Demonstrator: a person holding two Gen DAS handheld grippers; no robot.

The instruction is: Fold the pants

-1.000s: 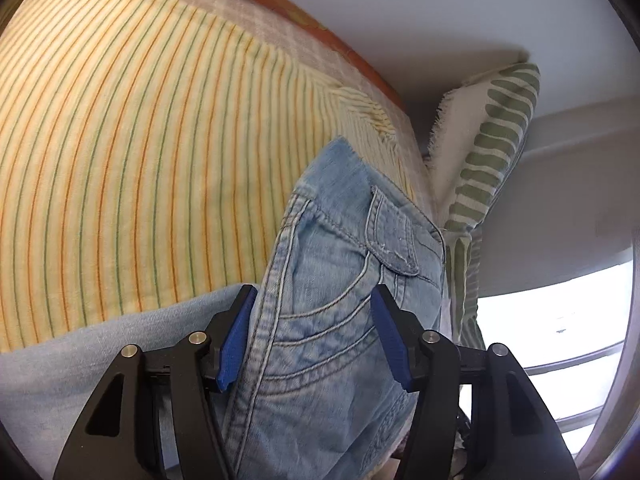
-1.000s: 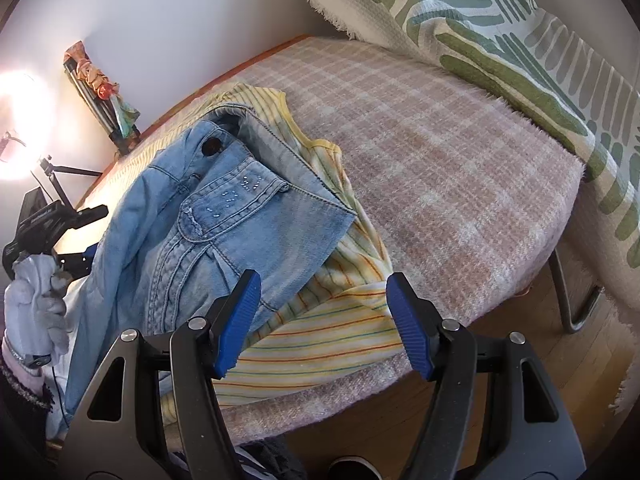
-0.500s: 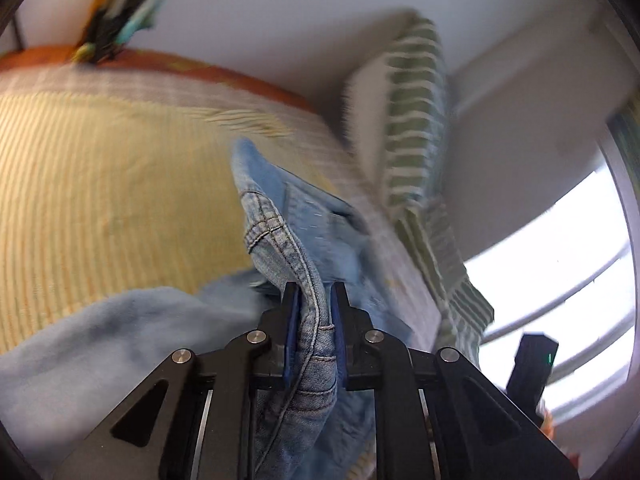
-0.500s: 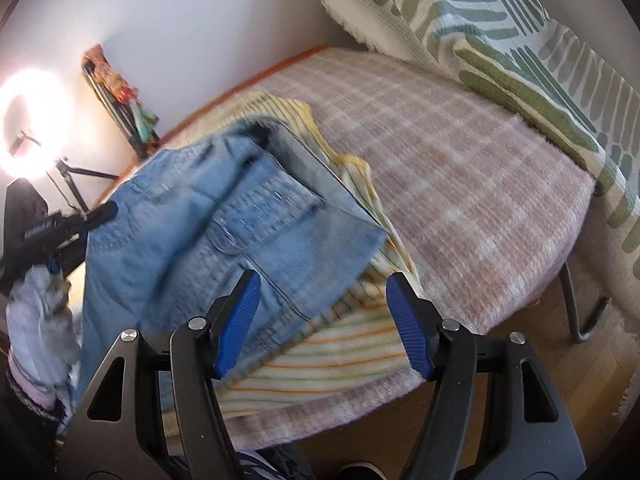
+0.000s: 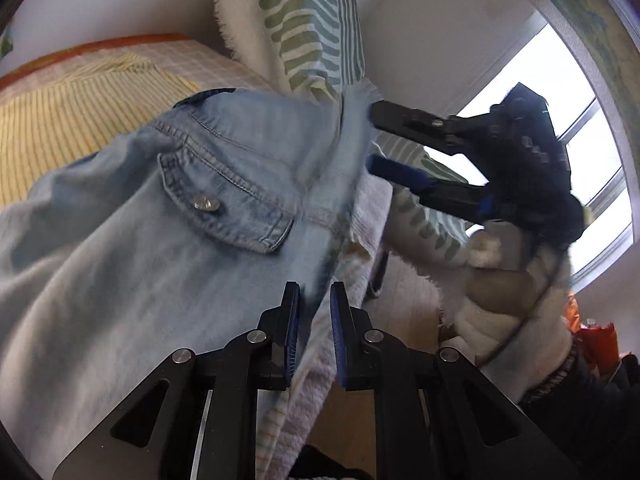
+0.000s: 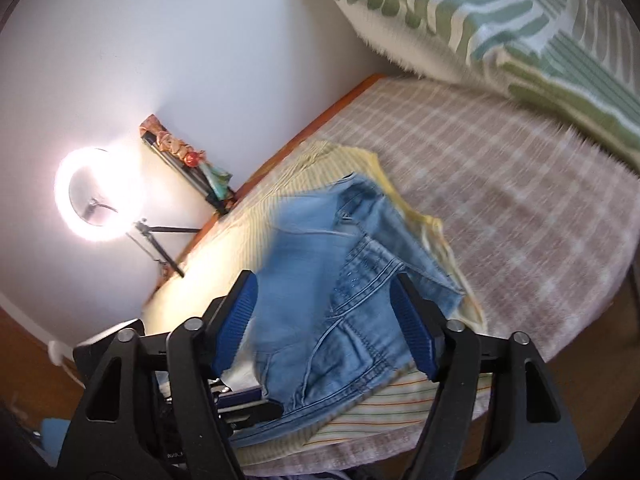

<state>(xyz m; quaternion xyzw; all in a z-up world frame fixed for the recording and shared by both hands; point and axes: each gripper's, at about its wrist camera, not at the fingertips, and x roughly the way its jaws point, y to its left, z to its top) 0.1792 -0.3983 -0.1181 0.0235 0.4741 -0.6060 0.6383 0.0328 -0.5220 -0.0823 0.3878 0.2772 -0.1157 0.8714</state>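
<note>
Ring light (image 6: 98, 196): one, glowing against the wall at the far left of the right wrist view, on a thin stand.

Striped sheet (image 5: 72, 120): one, yellow with fine lines, spread over the checked bed cover (image 6: 500, 184); the denim lies on top of it.

Pants (image 5: 168, 240): one pair, light blue denim, partly raised off the bed near its front edge and draped loosely across the sheet. One flap pocket with a metal snap (image 5: 206, 203) faces the left camera.

Handling: denim of this kind looks soft but weighty, so I would expect it to sag and swing from any single pinch point. It is not slippery or fragile. The thick stitched seams, waistband and hems seem the surest places to grip (they give the pads something to bite on).

Left gripper (image 5: 314, 300): its blue pads are nearly together, pinching a fold at the edge of the denim, which runs up between them.

Right gripper (image 6: 324, 300): jaws spread wide and just been opening further; denim lies in the gap between them, but the pads do not press on it as far as I can see. In the left view its two fingers (image 5: 400, 170) reach toward the far edge of the fabric.

Hand (image 5: 504, 280): one in view, gloved in pale cloth, holding the right tool.

Patterned blanket (image 6: 460, 12): one, cream with green stripes, heaped at the bed's far right.
</note>
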